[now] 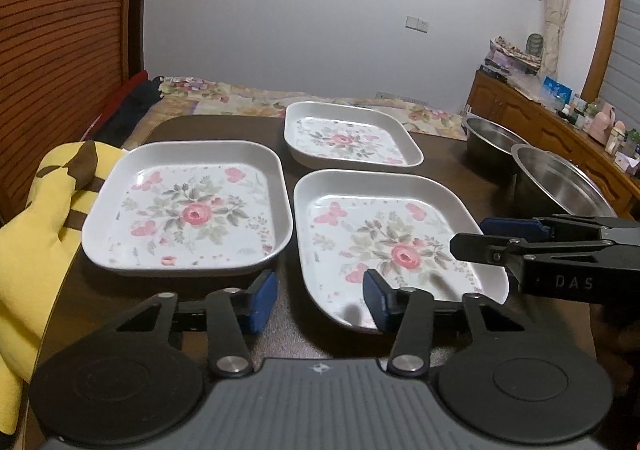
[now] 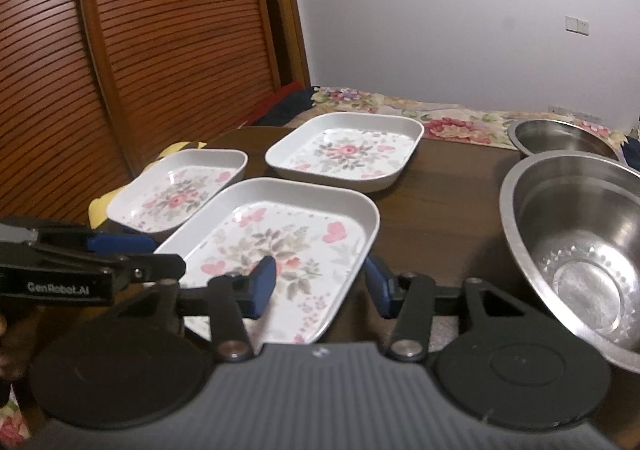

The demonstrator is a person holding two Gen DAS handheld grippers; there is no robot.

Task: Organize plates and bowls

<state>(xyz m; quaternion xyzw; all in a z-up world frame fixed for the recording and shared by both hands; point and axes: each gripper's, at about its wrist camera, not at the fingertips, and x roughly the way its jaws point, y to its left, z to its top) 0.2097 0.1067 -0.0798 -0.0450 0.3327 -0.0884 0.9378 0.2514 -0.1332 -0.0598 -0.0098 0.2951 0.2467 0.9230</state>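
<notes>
Fingers of both grippers straddle the near plate's rims.

3 floral plates & 2 steel bowls upright, apart on table.

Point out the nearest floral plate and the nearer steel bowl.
nearest floral plate point(image 2: 280, 250): right wrist view, on its painted floor.
nearer steel bowl point(image 2: 576, 226): right wrist view, on its inner wall.

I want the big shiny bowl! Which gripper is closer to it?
Right. The right gripper sits over the nearest flowered plate, just beside the big steel bowl. The left gripper is farther, on that plate's other side.
</notes>
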